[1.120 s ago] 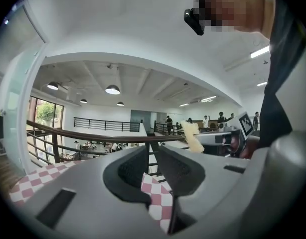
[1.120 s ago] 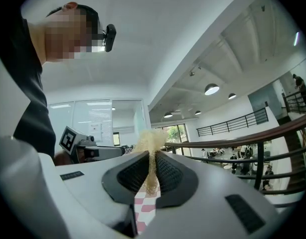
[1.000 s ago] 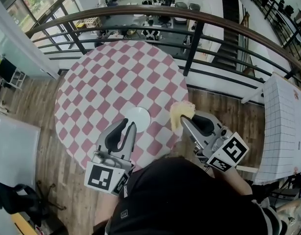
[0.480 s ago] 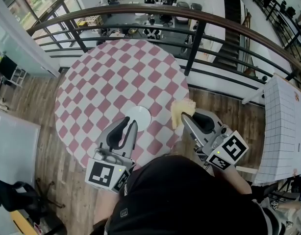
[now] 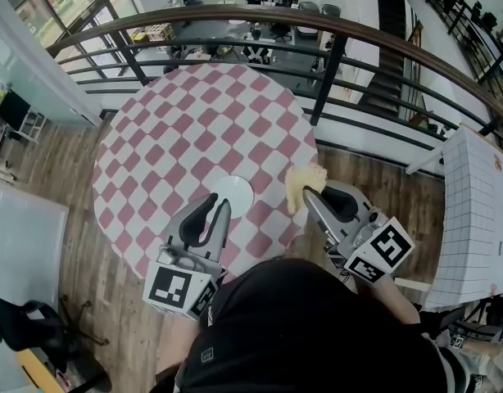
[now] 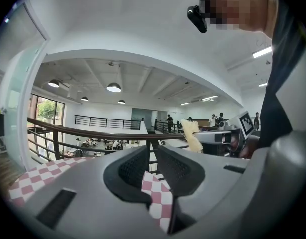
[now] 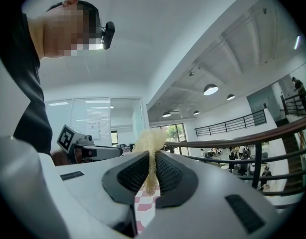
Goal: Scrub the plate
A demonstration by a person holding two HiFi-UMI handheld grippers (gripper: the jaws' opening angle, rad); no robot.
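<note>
The plate (image 5: 233, 195) lies just ahead of the left claw (image 5: 219, 205).

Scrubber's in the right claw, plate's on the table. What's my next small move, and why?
Probably swing the right claw left and down until the scrubber meets the plate. The scrubber is clamped between its jaws but sits off to the plate's right, not on it. The left claw waits at the plate's near rim, jaws slightly apart and empty.

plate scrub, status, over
Left gripper open, empty. Right gripper shut on yellow scrubber. Plate on checked table, scrubber clear of it. Nothing in the way.
</note>
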